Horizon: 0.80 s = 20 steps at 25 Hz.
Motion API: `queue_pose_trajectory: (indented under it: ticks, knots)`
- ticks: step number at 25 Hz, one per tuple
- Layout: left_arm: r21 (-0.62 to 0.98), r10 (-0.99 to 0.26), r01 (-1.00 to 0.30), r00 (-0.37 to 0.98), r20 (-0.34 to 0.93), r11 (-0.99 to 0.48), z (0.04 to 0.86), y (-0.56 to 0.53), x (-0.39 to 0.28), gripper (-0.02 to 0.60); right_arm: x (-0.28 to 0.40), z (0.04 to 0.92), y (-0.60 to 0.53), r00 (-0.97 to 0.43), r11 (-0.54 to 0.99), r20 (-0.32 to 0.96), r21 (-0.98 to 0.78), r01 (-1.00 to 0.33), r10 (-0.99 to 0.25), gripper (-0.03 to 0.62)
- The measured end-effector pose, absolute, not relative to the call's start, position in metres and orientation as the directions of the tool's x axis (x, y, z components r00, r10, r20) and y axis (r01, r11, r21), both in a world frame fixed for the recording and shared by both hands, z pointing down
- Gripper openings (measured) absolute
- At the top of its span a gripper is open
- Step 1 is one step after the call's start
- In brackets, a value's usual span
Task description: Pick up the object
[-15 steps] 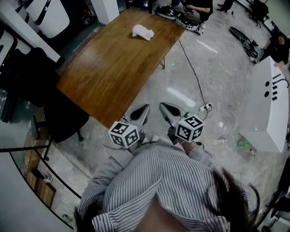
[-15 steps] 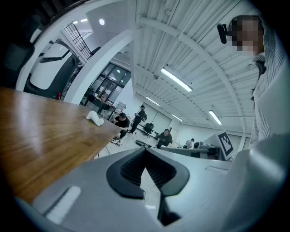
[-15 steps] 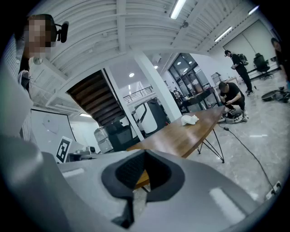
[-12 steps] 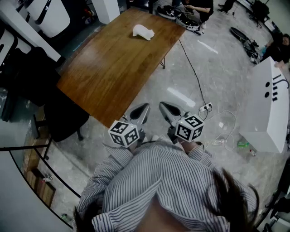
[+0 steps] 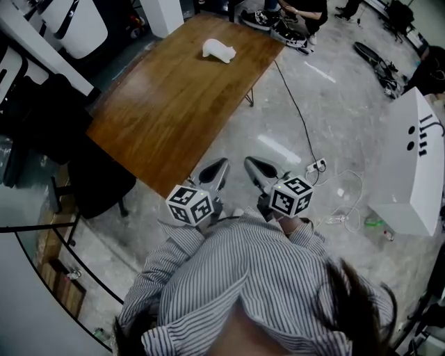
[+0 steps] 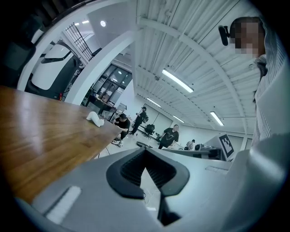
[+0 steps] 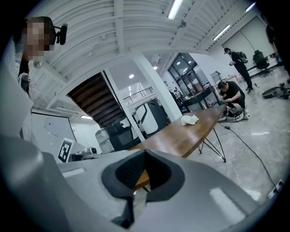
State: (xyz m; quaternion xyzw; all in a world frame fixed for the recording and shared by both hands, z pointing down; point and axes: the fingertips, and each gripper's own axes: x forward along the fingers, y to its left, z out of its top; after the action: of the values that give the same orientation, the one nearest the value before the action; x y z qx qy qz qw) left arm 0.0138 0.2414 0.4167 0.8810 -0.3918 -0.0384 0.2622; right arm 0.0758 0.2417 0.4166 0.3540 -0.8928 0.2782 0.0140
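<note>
A small white object [image 5: 218,49] lies near the far end of the long wooden table [image 5: 174,97]; it also shows as a white lump [image 6: 95,118] in the left gripper view and as the same lump [image 7: 189,119] in the right gripper view. My left gripper [image 5: 220,167] and right gripper [image 5: 249,164] hang side by side over the floor, just off the table's near corner and far from the object. Both are shut, with their tips touching and nothing between the jaws.
A black cable [image 5: 295,104] runs across the grey floor to a power strip [image 5: 314,165]. A white counter [image 5: 410,167] stands at the right. Dark chairs [image 5: 42,118] line the table's left side. People [image 5: 292,15] sit and stand beyond the far end.
</note>
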Motion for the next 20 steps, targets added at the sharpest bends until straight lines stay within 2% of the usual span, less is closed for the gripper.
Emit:
queue_pose_trajectory:
  ticks: [5,11,20]
  knots:
    - [0.517,-0.699,-0.648,0.704,0.126,-0.559,0.418,0.234,0.023,0.002,0.081,0.419,0.236,-0.760,0.596,0.228,-0.501,-0.628,-0.609,0.002]
    - [0.539,-0.691,-0.611,0.719,0.072,-0.580,0.413,0.217,0.042,0.002,0.100,0.407,0.222,-0.780,0.629,0.151,-0.509,-0.588,-0.607,0.002]
    - [0.574,-0.692,-0.605,0.716,0.090,-0.552,0.429,0.198,0.064,0.002,0.131,0.415,0.201,-0.772,0.614,0.104,-0.545,-0.571,-0.627,0.002]
